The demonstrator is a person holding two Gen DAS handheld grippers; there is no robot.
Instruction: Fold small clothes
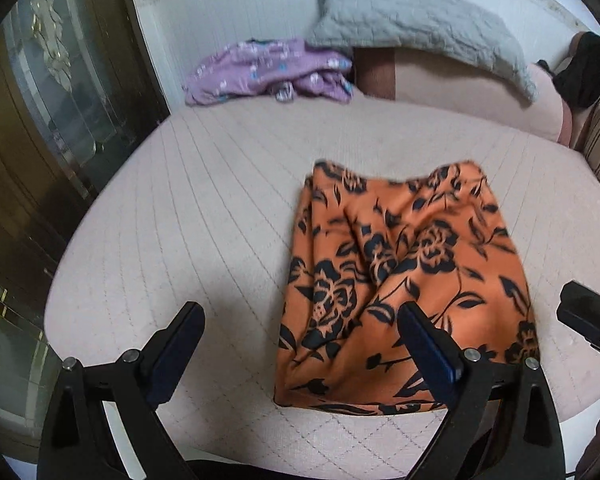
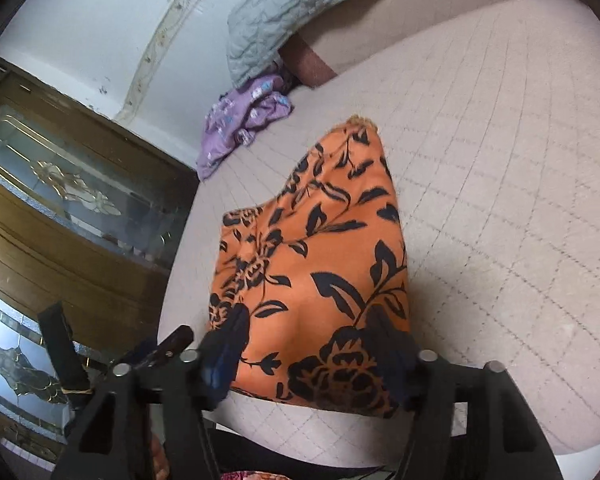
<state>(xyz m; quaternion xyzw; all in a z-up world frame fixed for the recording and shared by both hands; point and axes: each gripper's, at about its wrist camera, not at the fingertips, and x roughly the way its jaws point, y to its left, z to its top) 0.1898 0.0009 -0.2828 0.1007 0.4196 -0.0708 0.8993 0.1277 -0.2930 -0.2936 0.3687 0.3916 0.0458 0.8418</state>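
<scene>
Your orange garment (image 1: 404, 280), printed with black flowers, lies folded on the quilted pink bed (image 1: 204, 216), close to the bed's near edge. Its surface is rumpled, with a ridge of creases running down the middle. In the right wrist view the same garment (image 2: 320, 264) narrows toward a far corner that points at the head of the bed.

Your left gripper (image 1: 300, 340) hangs above the near edge of the bed. Its fingers (image 1: 428, 340) are spread wide and nothing is pinched between them. The right-hand finger overlaps the garment's near left part in the picture; whether it touches the cloth cannot be told. The other finger is over bare quilt.

Your right gripper (image 2: 312, 340) is over the garment's near edge. Its fingers (image 2: 228, 344) stand apart, with printed cloth showing in the gap; the pads do not press on it. Both fingers are blurred.

In the left wrist view a black part of the right gripper enters at the right edge, just beside the garment.

At the far side of the bed a purple garment (image 1: 268, 72) lies crumpled. Just beside it, a grey quilted pillow (image 1: 420, 28) leans on a pink bolster (image 1: 480, 92). A dark wooden wardrobe (image 1: 52, 100) with glass panels stands left of the bed.
</scene>
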